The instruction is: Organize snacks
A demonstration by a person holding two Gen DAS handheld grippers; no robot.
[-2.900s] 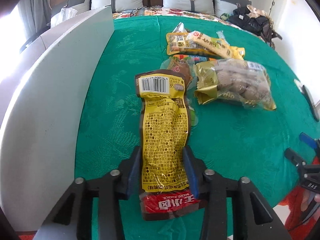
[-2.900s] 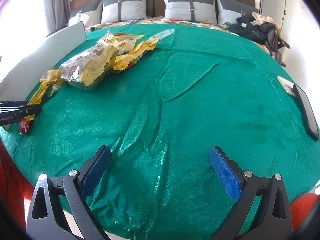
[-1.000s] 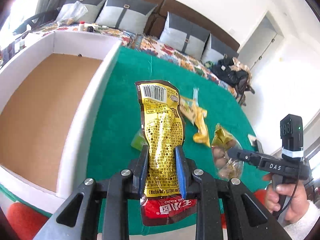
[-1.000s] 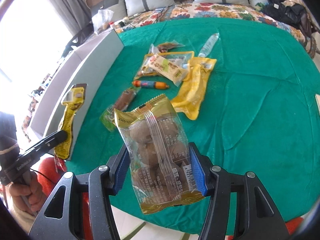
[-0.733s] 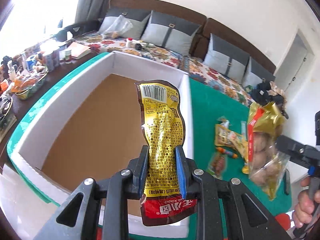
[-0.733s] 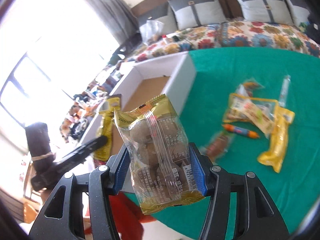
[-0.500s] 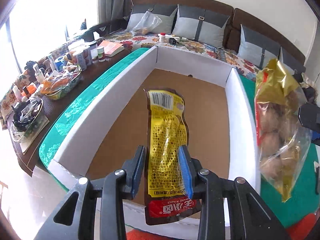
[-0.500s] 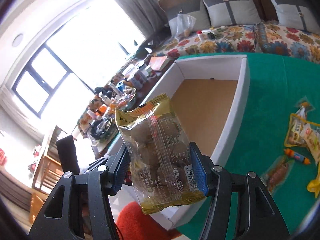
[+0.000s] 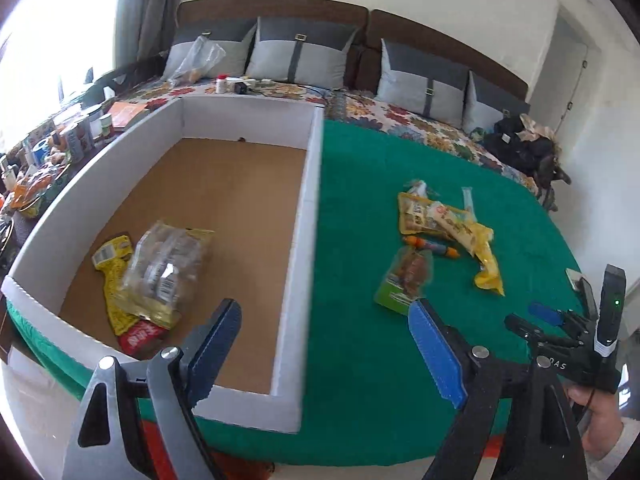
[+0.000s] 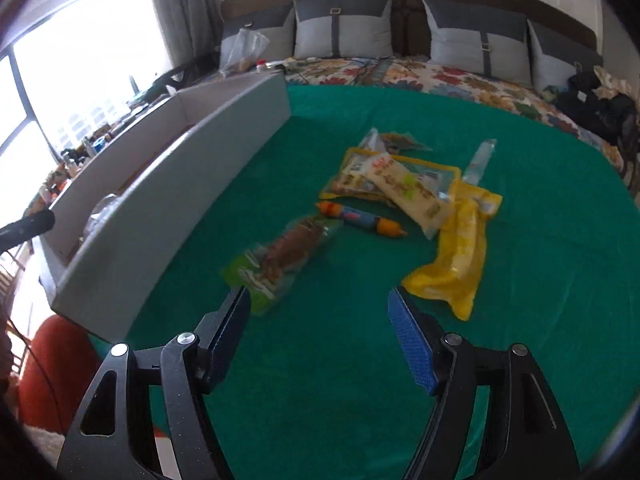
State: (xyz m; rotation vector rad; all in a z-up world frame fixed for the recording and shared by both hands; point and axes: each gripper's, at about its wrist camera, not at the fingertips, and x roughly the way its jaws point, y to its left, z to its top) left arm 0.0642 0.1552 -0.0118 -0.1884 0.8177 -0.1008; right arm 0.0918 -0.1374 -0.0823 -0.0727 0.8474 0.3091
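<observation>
Left gripper [image 9: 324, 340] seen with jaws opening, nothing between them, poised over box [image 9: 308, 240] corner. Right gripper [image 10: 318, 328] likewise opening, empty, aimed at next snack. Yellow packet [image 9: 110, 280] and clear bag [image 9: 164, 268] lodged inside box. Beyond, on green cloth [image 10: 540, 260], unsorted snacks [image 10: 400, 196] left awaiting collection.

Only one marking was legible: the letters "AS" in white on the black body of the right gripper [image 9: 556, 318], seen right of the left tongs. Print and barcodes on the snack packets were too blurred to be read.
</observation>
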